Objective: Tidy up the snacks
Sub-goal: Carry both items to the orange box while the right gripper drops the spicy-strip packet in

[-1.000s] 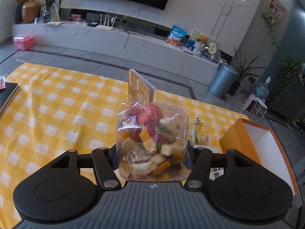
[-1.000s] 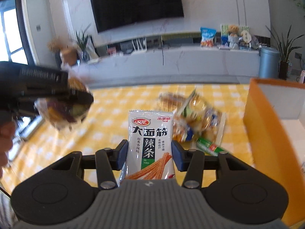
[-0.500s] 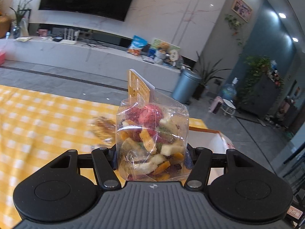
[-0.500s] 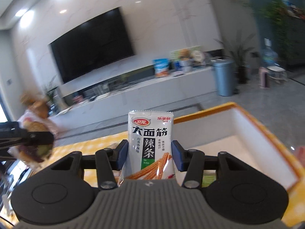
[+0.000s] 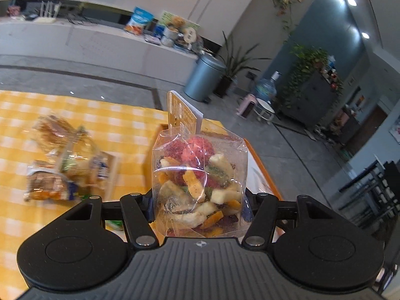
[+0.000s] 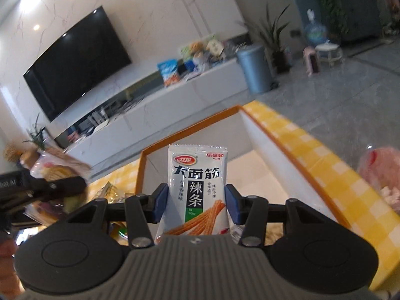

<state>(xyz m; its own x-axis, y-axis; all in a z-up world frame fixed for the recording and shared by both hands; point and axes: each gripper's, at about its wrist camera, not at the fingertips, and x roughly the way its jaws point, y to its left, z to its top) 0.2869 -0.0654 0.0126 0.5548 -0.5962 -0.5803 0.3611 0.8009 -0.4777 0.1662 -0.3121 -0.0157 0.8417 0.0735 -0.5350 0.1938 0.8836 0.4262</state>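
My left gripper (image 5: 198, 206) is shut on a clear bag of dried fruit pieces (image 5: 198, 180) with a yellow card header, held upright above the near corner of the orange box (image 5: 262, 165). In the right wrist view my right gripper (image 6: 195, 203) is shut on a white spicy strip packet (image 6: 197, 187), which stands upright over the orange-rimmed box (image 6: 252, 160) with its white inside. The left gripper (image 6: 37, 190) with its fruit bag shows blurred at the left of that view.
A heap of several bread and snack packets (image 5: 65, 167) lies on the yellow checked tablecloth (image 5: 105, 125) left of the box. A pink bag (image 6: 380, 175) lies on the cloth right of the box. Beyond the table's edge are grey floor and a bin (image 5: 203, 77).
Both grippers have swung right with their packets, from above the open cloth to the orange box. The right gripper has rolled, so the room looks tilted. Both grips are unchanged.
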